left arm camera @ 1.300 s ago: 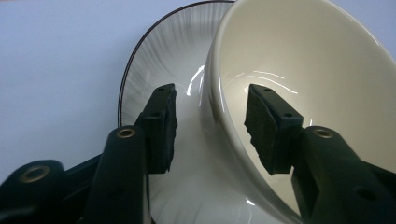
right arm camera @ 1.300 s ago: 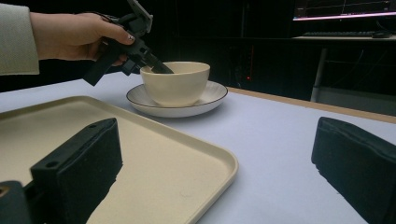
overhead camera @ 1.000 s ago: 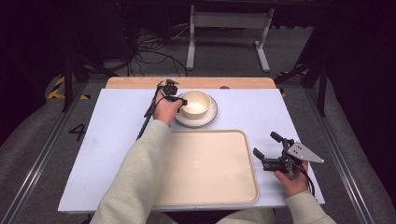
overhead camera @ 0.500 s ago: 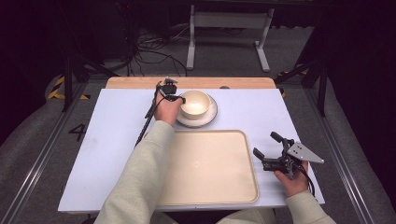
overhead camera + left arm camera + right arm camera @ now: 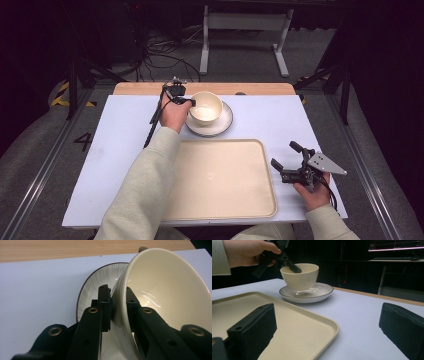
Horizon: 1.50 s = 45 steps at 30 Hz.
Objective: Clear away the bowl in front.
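Glossy cream ceramic bowl (image 5: 205, 107) on ribbed white plate with dark rim (image 5: 220, 127) at far side of white surface (image 5: 290, 120), rim pinched by left tool (image 5: 118, 305); right tool (image 5: 286, 163) wide apart, empty, beside beige tray (image 5: 220, 185).

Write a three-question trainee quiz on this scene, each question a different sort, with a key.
1. True or false: the left gripper has its jaws closed on the wall of the bowl, one jaw inside and one outside.
2. Multiple choice: the bowl is over
A. the tray
B. the plate
C. the wooden strip
3. Fill in: the right gripper, jaws apart, sits to the ____ of the tray in the high view.

Key: 1 true; 2 B; 3 right.
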Each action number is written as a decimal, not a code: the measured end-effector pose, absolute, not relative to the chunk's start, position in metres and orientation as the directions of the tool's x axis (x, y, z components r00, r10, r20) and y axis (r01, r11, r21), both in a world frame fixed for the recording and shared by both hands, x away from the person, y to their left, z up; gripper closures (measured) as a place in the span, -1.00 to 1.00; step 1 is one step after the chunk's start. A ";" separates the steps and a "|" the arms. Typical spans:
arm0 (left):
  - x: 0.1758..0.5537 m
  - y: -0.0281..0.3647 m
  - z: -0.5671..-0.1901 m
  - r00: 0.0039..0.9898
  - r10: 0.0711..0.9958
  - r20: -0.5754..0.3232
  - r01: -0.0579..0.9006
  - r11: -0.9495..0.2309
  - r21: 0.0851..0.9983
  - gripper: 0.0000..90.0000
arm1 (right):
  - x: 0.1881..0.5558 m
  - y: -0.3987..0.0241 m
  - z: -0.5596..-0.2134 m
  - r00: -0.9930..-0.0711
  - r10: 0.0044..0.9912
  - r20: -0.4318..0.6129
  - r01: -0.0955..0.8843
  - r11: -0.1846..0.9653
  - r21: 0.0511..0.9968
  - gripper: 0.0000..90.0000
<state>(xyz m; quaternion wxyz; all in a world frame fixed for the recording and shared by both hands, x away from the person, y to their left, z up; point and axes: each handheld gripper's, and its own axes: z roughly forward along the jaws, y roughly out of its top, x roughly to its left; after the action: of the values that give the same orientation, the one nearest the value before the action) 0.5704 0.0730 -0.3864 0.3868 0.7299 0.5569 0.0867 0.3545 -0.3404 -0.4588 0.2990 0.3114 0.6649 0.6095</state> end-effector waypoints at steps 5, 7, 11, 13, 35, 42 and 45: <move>0.564 0.076 -0.374 0.391 0.871 -0.298 0.738 -0.104 0.666 0.80 | 0.354 -0.341 -0.459 -0.625 0.780 -0.012 0.052 0.057 0.997 -0.98; 0.562 0.077 -0.370 0.401 0.865 -0.300 0.740 -0.113 0.663 0.80 | 0.354 -0.341 -0.459 -0.623 0.782 -0.016 0.052 0.062 0.997 -0.98; 0.558 0.077 -0.360 0.416 0.861 -0.291 0.733 -0.129 0.668 0.80 | 0.354 -0.341 -0.459 -0.624 0.781 -0.012 0.053 0.058 0.997 -0.98; 0.556 0.078 -0.355 0.425 0.857 -0.293 0.731 -0.133 0.669 0.80 | 0.354 -0.341 -0.459 -0.624 0.782 -0.013 0.052 0.058 0.997 -0.98; 0.533 0.088 -0.327 0.535 0.812 -0.236 0.698 -0.267 0.665 0.80 | 0.355 -0.341 -0.459 -0.624 0.781 -0.011 0.051 0.055 0.997 -0.99; 0.523 0.088 -0.322 0.579 0.784 -0.223 0.691 -0.326 0.646 0.80 | 0.355 -0.341 -0.459 -0.624 0.782 -0.011 0.051 0.054 0.997 -0.99; 0.517 0.087 -0.320 0.605 0.765 -0.223 0.685 -0.356 0.636 0.80 | 0.354 -0.341 -0.459 -0.624 0.781 -0.009 0.052 0.054 0.997 -0.98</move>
<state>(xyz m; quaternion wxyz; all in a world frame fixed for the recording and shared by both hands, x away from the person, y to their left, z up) 0.5169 0.0866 -0.3199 0.3569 0.8215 0.4412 0.0558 0.3544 -0.3412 -0.4589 0.2979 0.3148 0.6619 0.6116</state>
